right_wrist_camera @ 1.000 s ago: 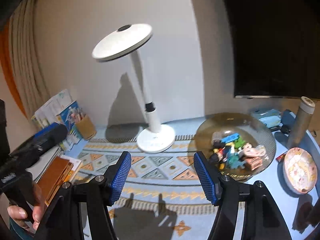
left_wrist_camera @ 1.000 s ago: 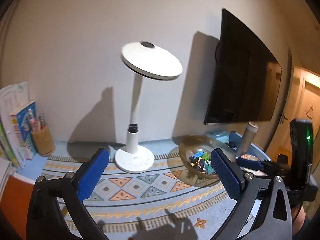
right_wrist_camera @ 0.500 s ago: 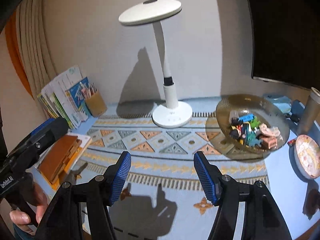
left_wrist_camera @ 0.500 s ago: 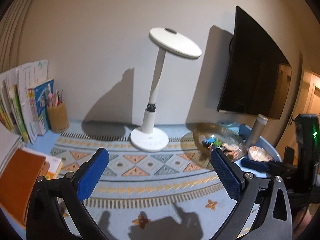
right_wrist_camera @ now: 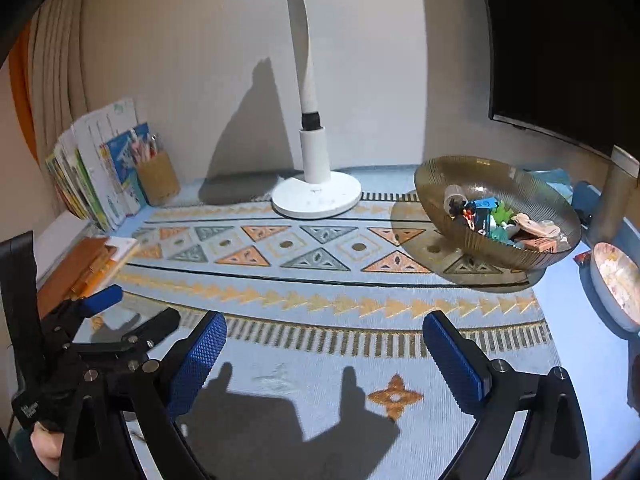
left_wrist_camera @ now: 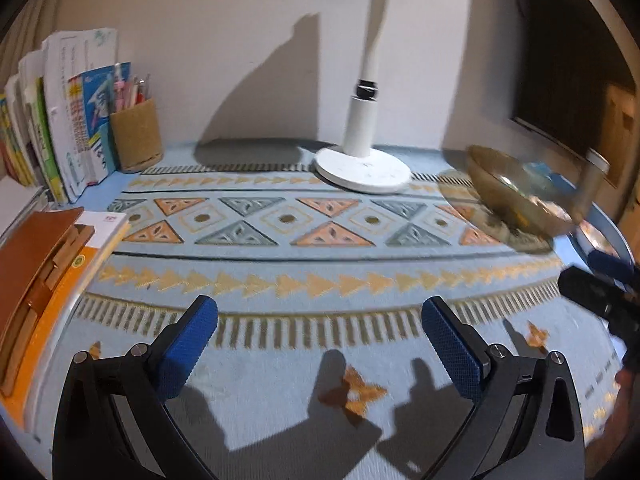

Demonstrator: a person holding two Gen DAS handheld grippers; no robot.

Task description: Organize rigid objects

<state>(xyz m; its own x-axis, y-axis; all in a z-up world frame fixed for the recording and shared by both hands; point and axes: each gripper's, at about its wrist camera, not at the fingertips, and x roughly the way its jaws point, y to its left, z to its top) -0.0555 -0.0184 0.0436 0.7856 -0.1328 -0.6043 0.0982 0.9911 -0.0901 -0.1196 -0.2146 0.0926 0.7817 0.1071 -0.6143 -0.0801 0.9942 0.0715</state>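
1. Your left gripper (left_wrist_camera: 320, 332) and right gripper (right_wrist_camera: 324, 344) hover over the mat (right_wrist_camera: 320, 280), both spread wide, holding nothing.
2. The toys (right_wrist_camera: 492, 220) lie heaped in the bowl (right_wrist_camera: 440, 176) at the mat's far right corner; that fits sorting about to start or just finished, so no next move is settled.

A jumble of small rigid toys (right_wrist_camera: 498, 222) is lying heaped inside a ribbed amber glass bowl (right_wrist_camera: 440, 184), which is sitting on the patterned mat's right side, just right of the lamp base; blue, green, pink and brown pieces are showing.

Lamp (right_wrist_camera: 316, 196) stands between pen cup (right_wrist_camera: 158, 178), left, and bowl (right_wrist_camera: 496, 216), right.
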